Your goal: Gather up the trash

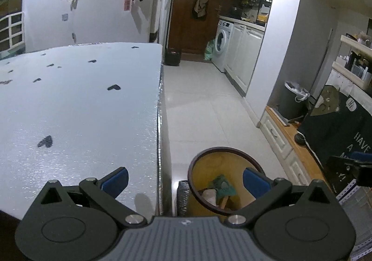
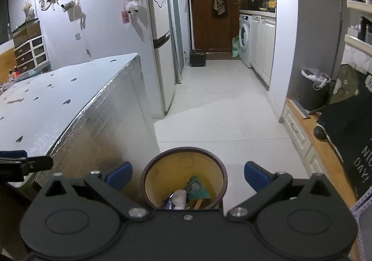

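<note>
The right gripper (image 2: 187, 176), blue fingers spread wide and holding nothing, hangs directly above the yellow waste bin (image 2: 183, 161), which stands on the tiled floor (image 2: 220, 116) beside the foil-clad table (image 2: 69, 102). The left gripper (image 1: 184, 182), likewise apart and empty, straddles the table's right edge, with the bin lying ahead and to its right. Inside the bin, green and white scraps (image 2: 195, 189) sit partly hidden behind the gripper body. No loose trash can be made out on the table; only dark heart marks show.
</note>
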`<state>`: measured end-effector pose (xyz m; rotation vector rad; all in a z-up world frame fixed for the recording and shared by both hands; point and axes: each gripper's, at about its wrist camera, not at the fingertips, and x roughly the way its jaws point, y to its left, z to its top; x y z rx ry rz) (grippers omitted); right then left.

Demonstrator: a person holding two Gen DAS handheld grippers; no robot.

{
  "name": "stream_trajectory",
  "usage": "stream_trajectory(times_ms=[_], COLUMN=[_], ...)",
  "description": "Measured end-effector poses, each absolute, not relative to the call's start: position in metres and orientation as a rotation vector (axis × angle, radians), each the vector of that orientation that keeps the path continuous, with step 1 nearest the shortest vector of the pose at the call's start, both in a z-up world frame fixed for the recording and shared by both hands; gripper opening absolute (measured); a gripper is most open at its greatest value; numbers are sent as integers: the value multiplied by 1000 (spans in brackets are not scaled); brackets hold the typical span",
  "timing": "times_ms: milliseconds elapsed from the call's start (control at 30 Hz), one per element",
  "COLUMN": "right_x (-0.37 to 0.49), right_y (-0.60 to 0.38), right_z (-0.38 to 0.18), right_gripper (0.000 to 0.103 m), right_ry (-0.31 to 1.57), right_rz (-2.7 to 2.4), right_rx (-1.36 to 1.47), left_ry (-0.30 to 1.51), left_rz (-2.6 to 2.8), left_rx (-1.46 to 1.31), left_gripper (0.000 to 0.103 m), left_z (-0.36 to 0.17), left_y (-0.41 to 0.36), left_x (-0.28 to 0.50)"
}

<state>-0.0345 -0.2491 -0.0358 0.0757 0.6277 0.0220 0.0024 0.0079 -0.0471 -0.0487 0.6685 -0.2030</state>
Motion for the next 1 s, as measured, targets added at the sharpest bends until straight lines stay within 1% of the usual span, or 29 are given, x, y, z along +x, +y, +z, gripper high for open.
stream_trajectory(times_ms=[400, 1000], right_x=[-37, -37], right_y=[-236, -234], right_z=[-38, -52], right_gripper=[103, 103], right_ry=[633, 647], right_rz=[-14, -28], right_rx=[53, 43], left_ry=[640, 642], left_rz=[-171, -184], left_rx=[-16, 12], left_gripper=[103, 103], left_z=[-49, -53], left_y=[3, -3], left_x=[-9, -7])
